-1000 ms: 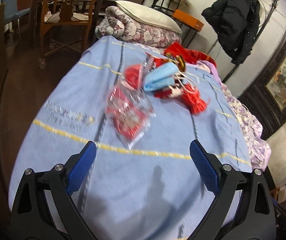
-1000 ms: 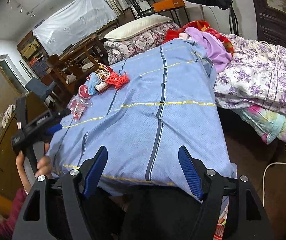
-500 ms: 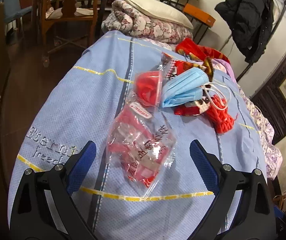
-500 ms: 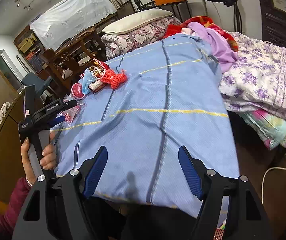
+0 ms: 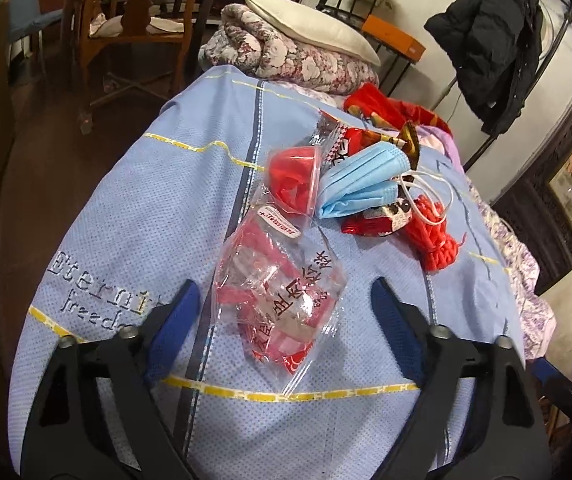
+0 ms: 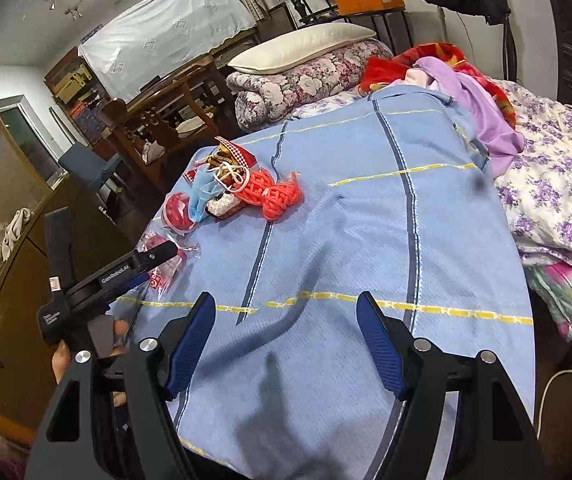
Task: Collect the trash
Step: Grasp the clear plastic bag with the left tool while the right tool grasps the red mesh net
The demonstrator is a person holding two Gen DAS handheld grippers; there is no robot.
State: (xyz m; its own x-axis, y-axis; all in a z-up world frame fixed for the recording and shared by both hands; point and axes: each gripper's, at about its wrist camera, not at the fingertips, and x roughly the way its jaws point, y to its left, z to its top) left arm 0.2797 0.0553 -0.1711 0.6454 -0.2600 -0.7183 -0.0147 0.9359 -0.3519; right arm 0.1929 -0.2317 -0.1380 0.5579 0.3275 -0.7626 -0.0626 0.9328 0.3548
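A clear plastic bag with red contents lies on the blue bed cover. My left gripper straddles it, and its jaws are closing. The blue pads stand apart from the bag on both sides. Beyond the bag lie a red cup in a plastic wrap, a blue face mask, red snack wrappers and a red net. My right gripper hangs open over bare cover, nothing between its fingers. From there the left gripper shows over the bag, with the net and mask beyond.
A rolled floral quilt with a white pillow sits at the bed's head. A wooden chair stands to the left and a black coat hangs to the right. Purple cloth and a flowered quilt lie along the right side.
The left gripper came forward until the plastic bag lay between its fingers, and its jaws have narrowed. The right gripper slid over the bed towards the trash pile.
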